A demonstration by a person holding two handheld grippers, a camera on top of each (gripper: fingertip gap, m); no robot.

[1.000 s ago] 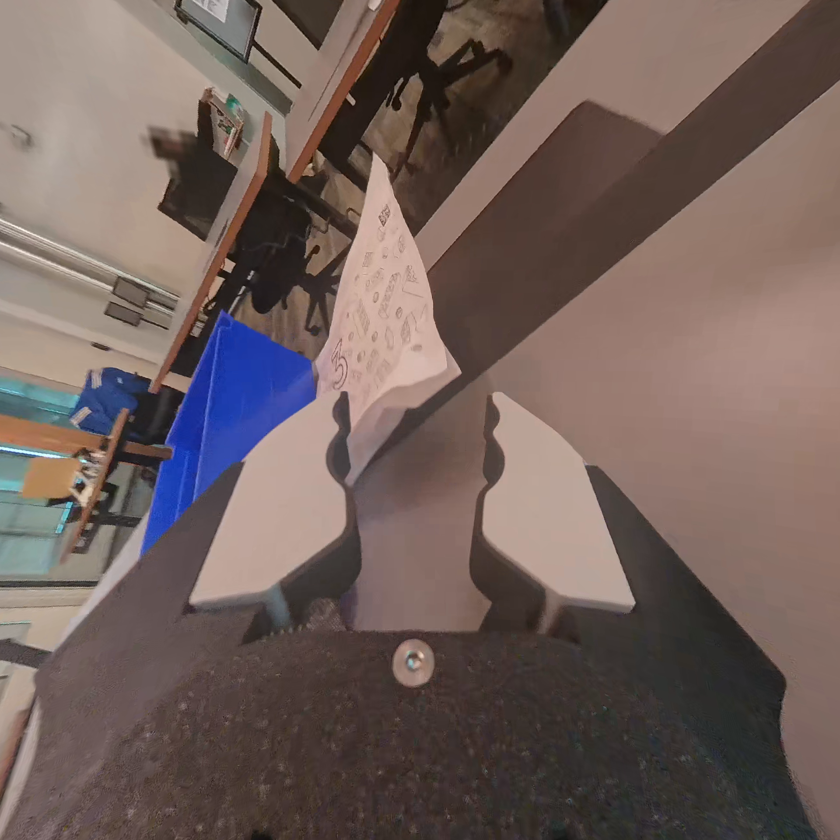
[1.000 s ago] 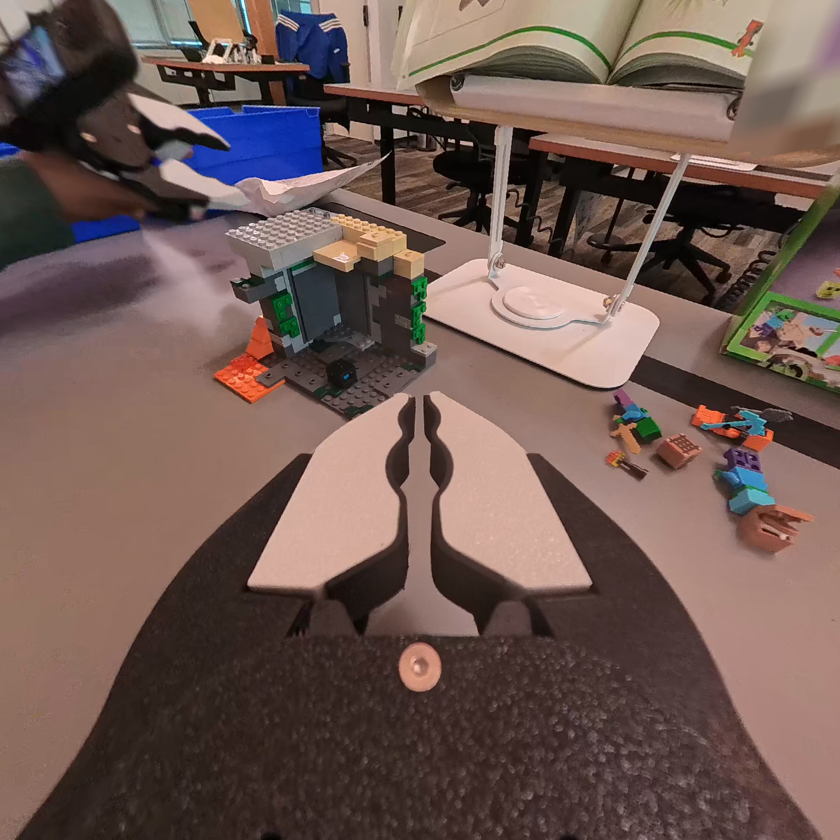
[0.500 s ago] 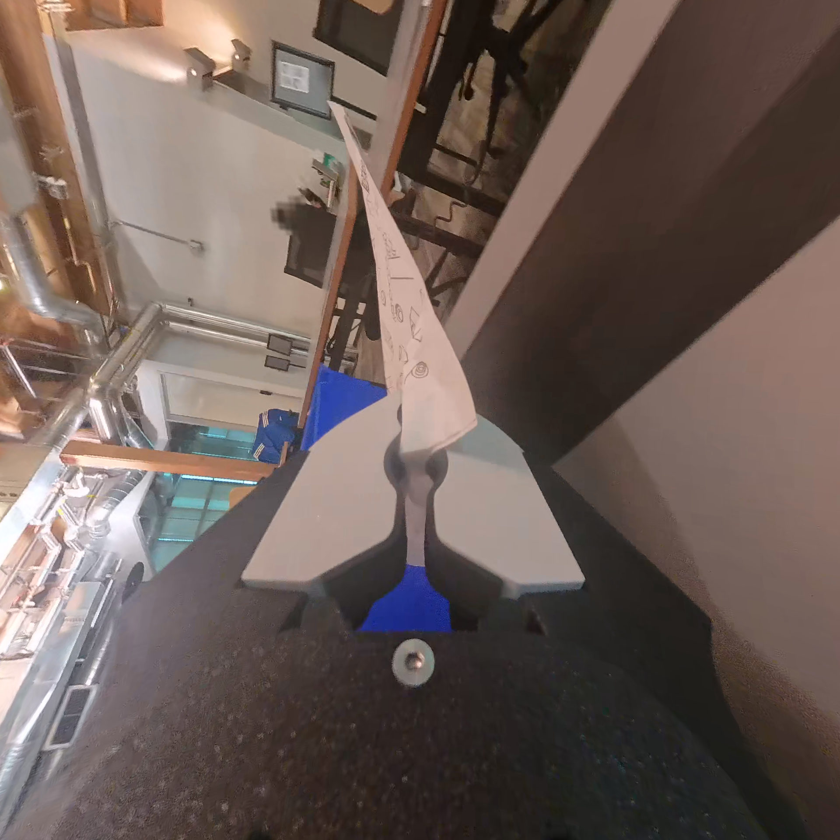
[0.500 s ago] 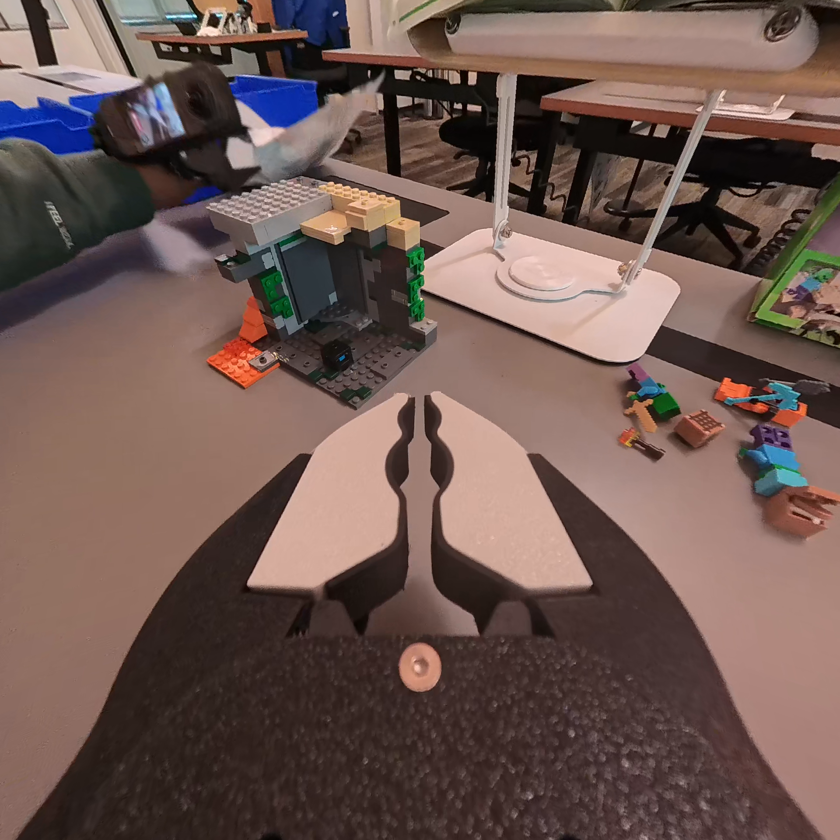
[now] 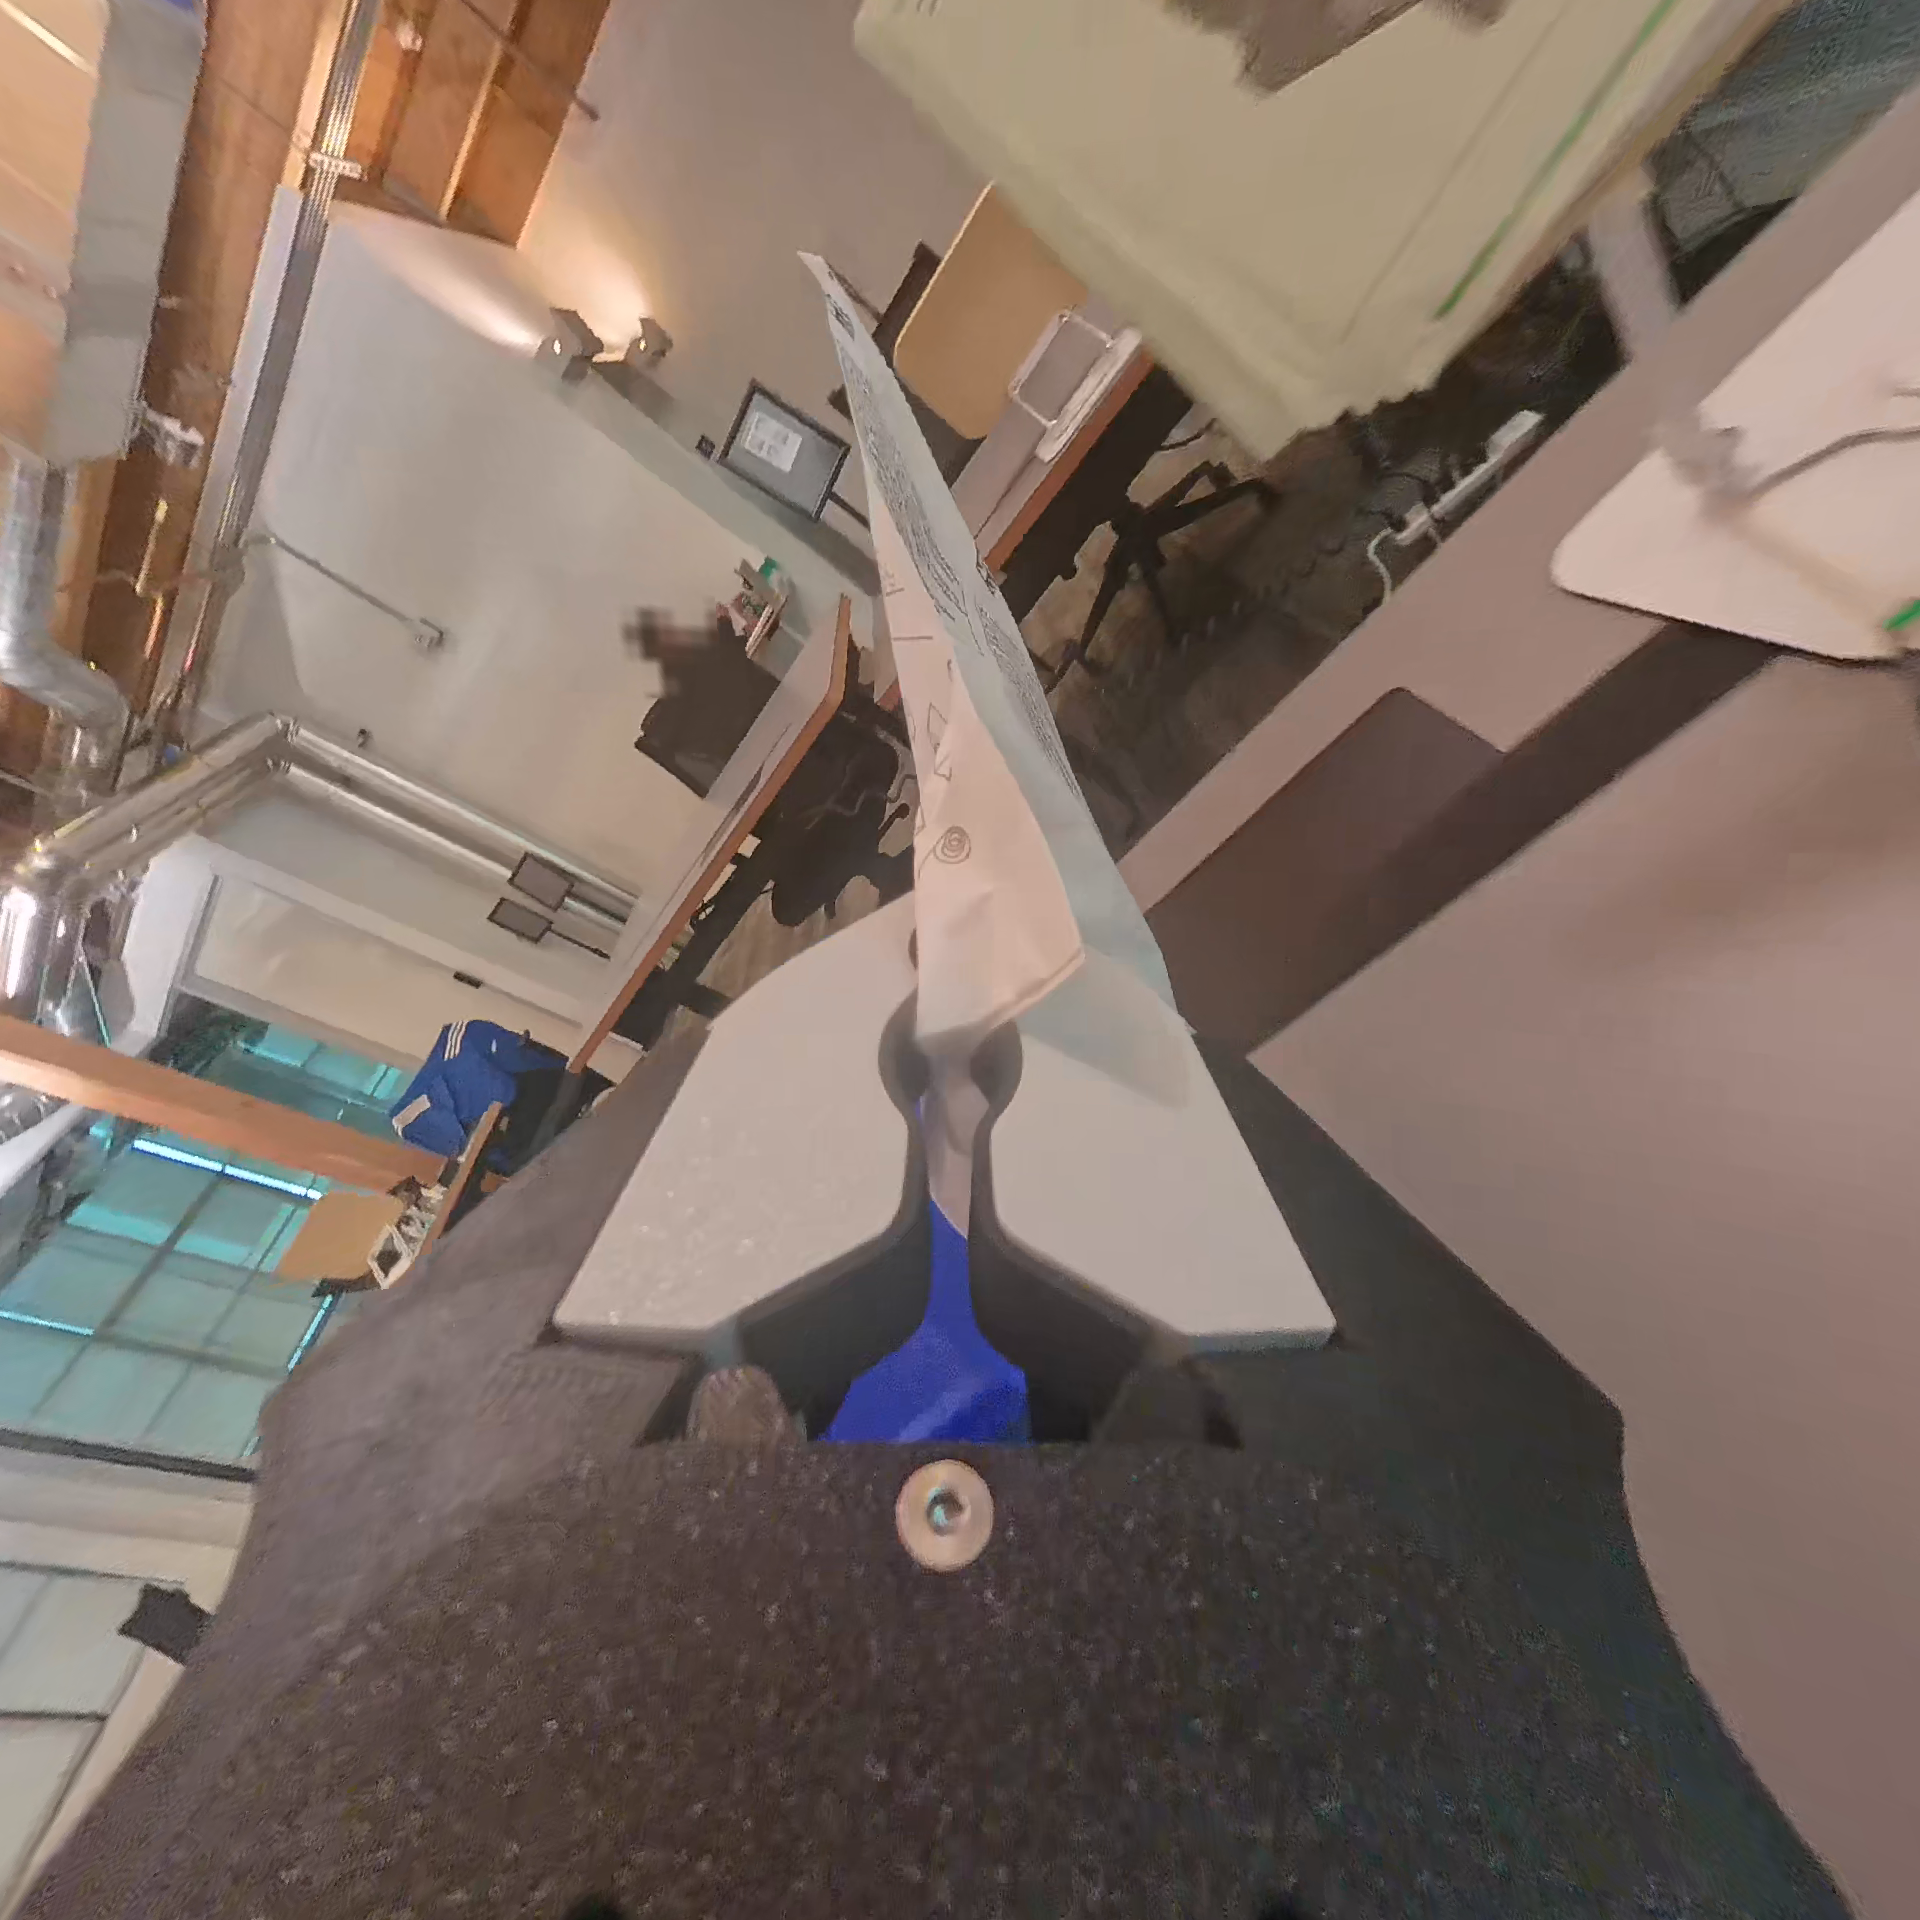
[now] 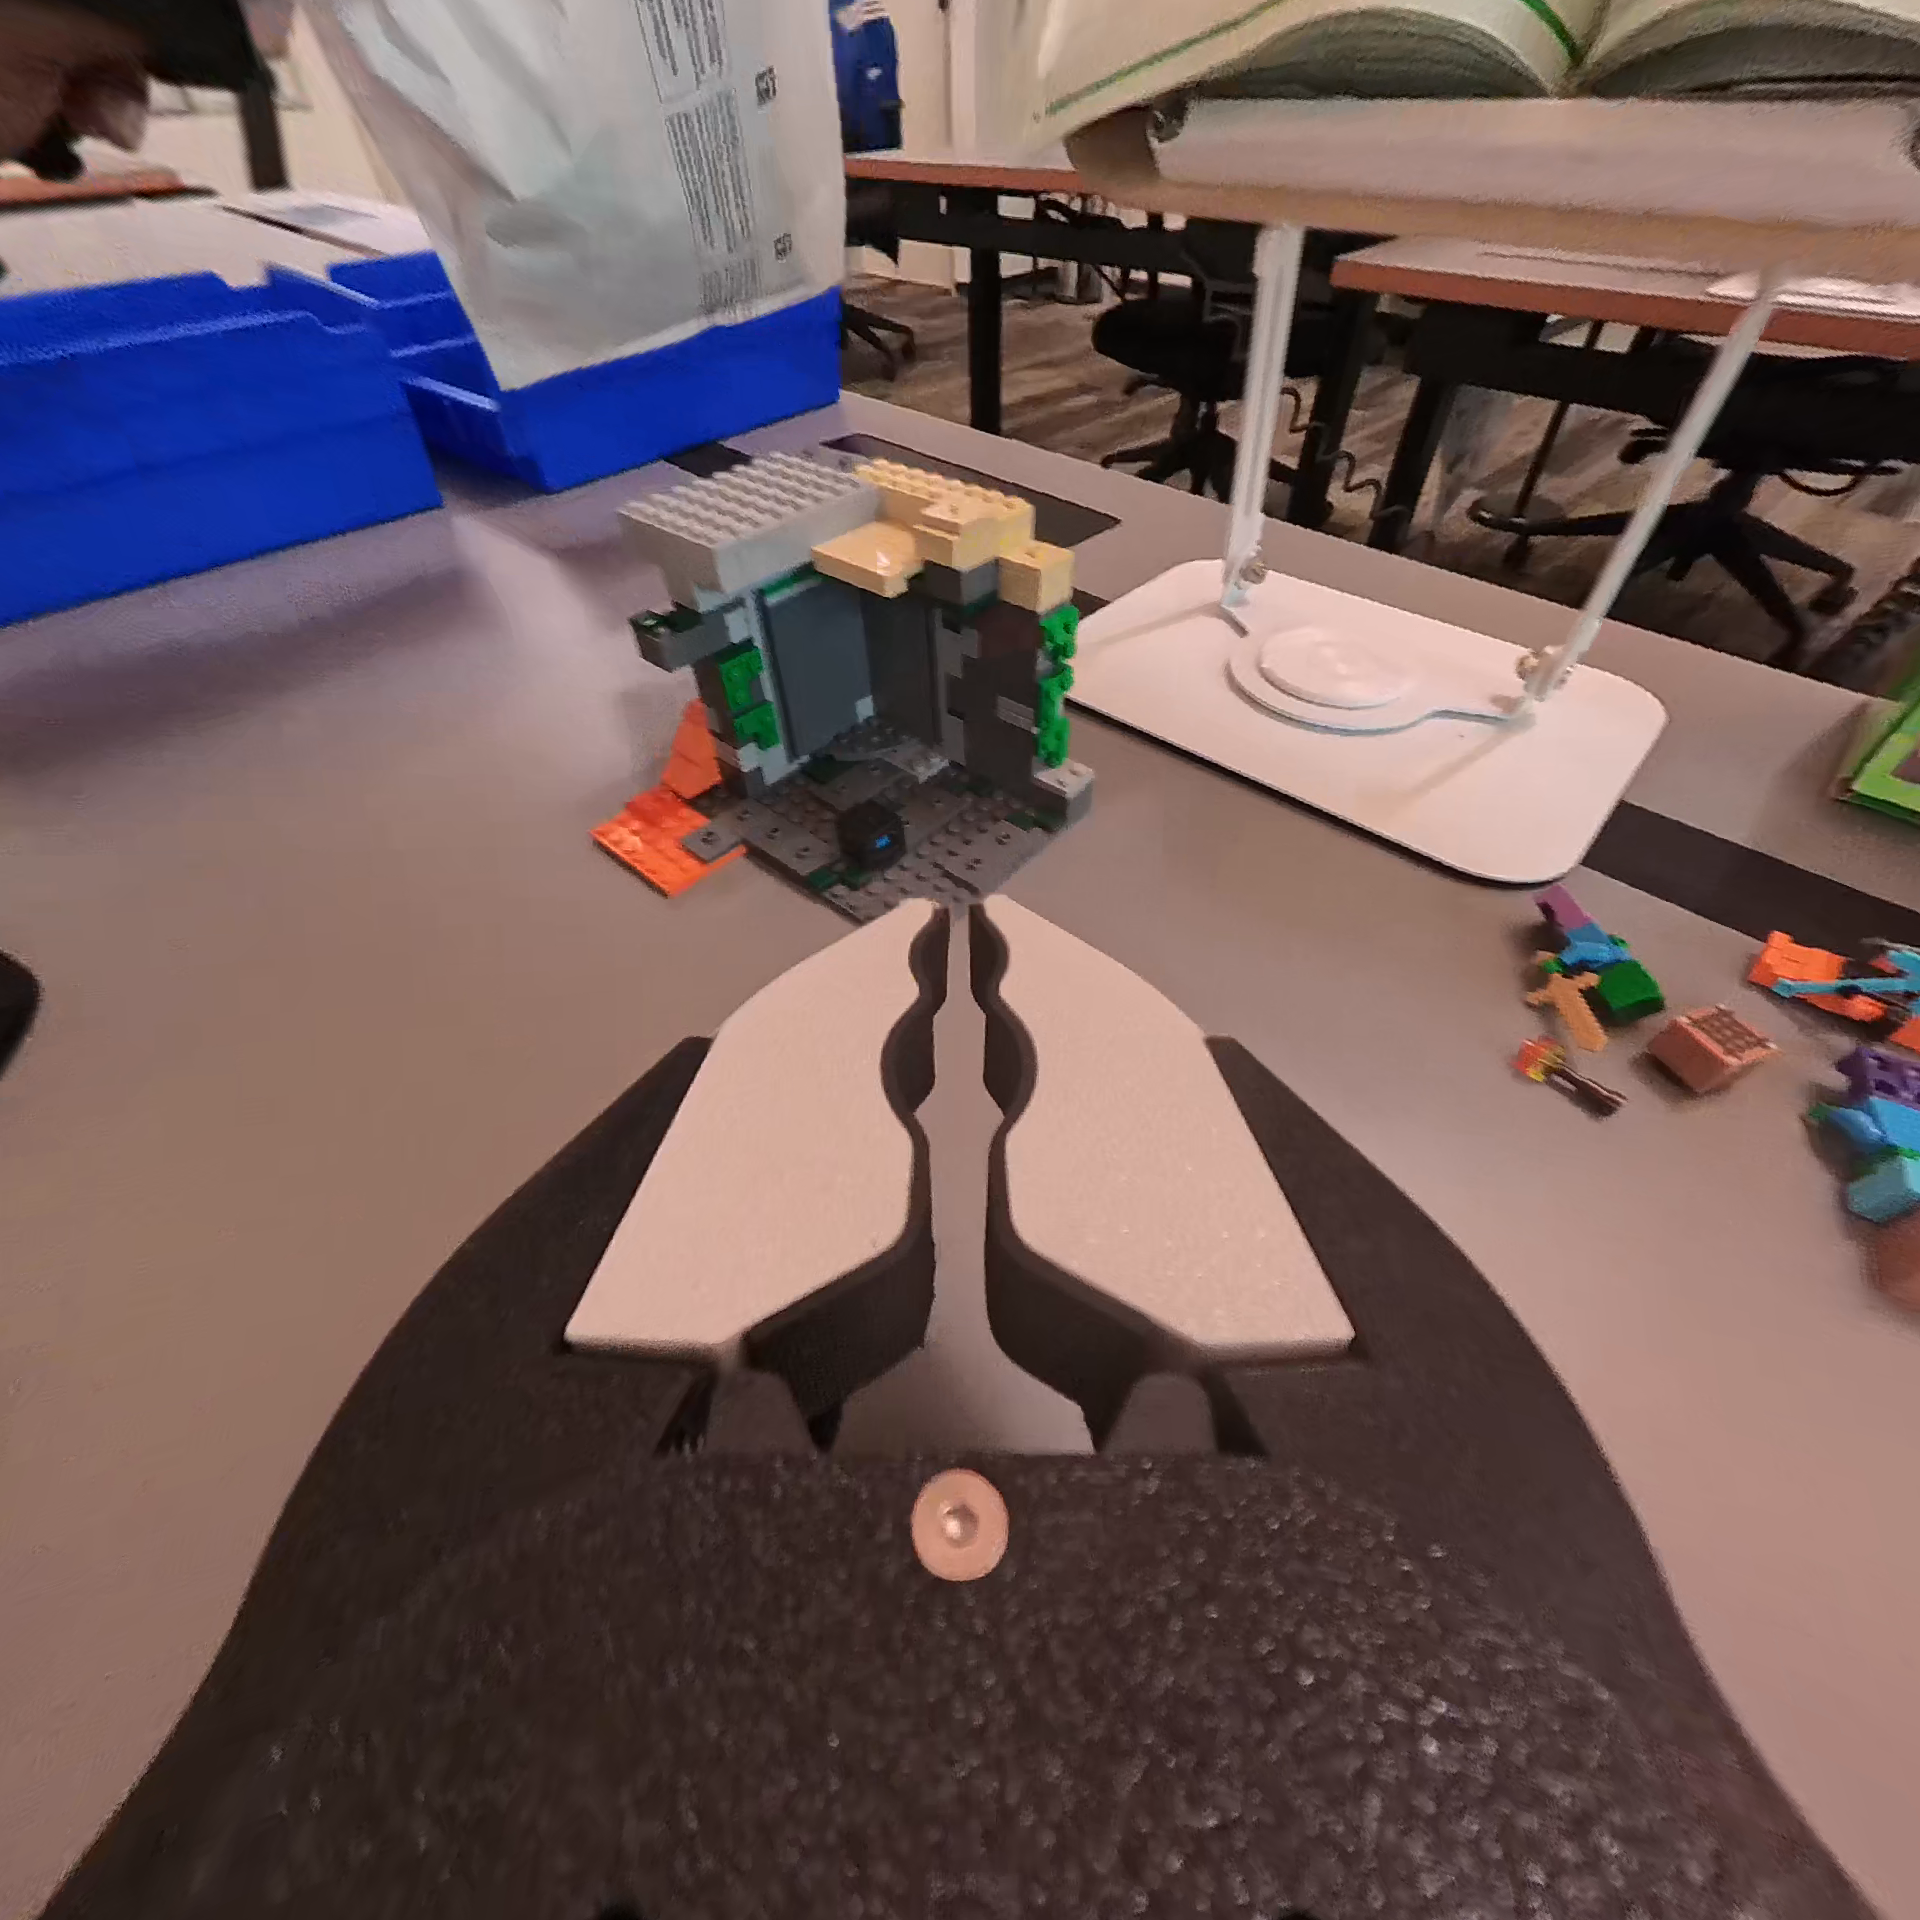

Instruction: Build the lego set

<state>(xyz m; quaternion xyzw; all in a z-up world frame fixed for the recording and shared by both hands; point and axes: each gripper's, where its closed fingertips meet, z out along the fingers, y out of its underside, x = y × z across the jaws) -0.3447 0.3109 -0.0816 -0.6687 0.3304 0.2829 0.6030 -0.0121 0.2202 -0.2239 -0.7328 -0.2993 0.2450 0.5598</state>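
My left gripper [image 5: 951, 1023] is shut on a corner of a white printed paper bag [image 5: 956, 748] and holds it up in the air, away from the grey table [image 5: 1558, 1143]. The same bag hangs at the top of the right wrist view [image 6: 623, 156], above the blue bins [image 6: 208, 436]. My right gripper [image 6: 958, 920] is shut with nothing between its pads. It hovers just in front of a brick-built model [image 6: 862, 675] with grey walls, tan roof, green patches and an orange plate, standing on the table [image 6: 312, 935].
A white stand base [image 6: 1371, 717] with thin legs carries an open booklet [image 6: 1507, 62] above the table. Several loose coloured bricks [image 6: 1704, 1039] lie at the right. A green box [image 6: 1881, 758] sits at the far right edge. Desks and chairs stand behind. Tip to tip, the grippers are about 40 cm apart. Measured from the fingertips, the brick-built model [image 6: 862, 675] is 20 cm or so from the right gripper and 25 cm from the left.
My left gripper closed on the paper bag's corner and lifted it off the table, high above the bins. My right gripper stayed shut and moved closer to the brick model.
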